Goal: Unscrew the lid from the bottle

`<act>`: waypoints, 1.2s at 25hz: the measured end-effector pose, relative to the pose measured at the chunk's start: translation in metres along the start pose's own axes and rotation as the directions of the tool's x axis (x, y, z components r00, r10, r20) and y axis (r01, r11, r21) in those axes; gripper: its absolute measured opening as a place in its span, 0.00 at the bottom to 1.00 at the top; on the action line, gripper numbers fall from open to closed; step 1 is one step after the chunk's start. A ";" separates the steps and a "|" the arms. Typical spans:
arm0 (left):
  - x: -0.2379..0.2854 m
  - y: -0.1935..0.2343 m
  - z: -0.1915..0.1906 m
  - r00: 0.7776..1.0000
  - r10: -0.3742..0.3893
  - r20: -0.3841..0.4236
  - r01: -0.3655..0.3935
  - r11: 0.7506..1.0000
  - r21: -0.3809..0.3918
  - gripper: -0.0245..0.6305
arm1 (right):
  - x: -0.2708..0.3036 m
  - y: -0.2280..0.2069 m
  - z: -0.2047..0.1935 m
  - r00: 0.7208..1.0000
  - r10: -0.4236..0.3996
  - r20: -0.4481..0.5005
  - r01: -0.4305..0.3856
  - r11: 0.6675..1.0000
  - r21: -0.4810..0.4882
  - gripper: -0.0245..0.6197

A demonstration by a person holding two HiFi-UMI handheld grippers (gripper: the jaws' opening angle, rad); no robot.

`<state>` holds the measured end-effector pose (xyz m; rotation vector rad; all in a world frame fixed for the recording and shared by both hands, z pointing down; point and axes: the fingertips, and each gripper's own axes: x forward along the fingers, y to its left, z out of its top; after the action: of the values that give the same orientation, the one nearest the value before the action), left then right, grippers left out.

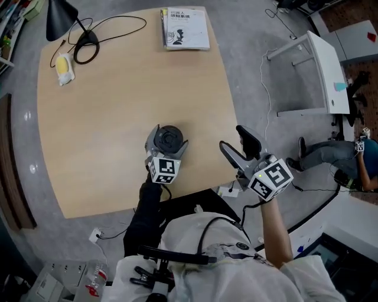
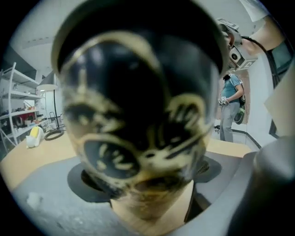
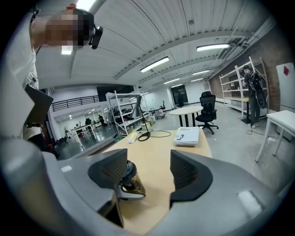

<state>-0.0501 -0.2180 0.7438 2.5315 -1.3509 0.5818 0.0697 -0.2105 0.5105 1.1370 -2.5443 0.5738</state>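
Note:
A small bottle with a black lid [image 1: 172,138] stands on the wooden table [image 1: 106,135] near its front edge. My left gripper [image 1: 168,142] has its jaws on both sides of the bottle and is shut on its body. In the left gripper view the bottle [image 2: 138,106] fills the picture, dark with cream markings, between the pads [image 2: 90,182]. My right gripper [image 1: 236,140] hovers past the table's right edge, open and empty. In the right gripper view, the bottle [image 3: 130,180] shows beyond the left jaw of my right gripper [image 3: 147,168].
At the table's far side lie a booklet [image 1: 185,28], a black lamp [image 1: 59,17] with its looped cable [image 1: 88,50], and a yellow-white thing [image 1: 65,68]. A white desk [image 1: 322,71] stands to the right on the floor. A person [image 1: 348,159] is beyond it.

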 end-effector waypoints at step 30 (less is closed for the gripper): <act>-0.112 -0.065 0.192 0.914 -0.402 0.057 0.360 0.868 0.341 0.66 | 0.013 0.187 0.041 0.652 0.587 -0.480 -0.746 0.382 -0.545 0.78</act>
<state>-0.0061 -0.1680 0.5221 3.0384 -0.7901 0.6085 -0.0843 -0.1247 0.4355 -0.2906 -2.5418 -0.1932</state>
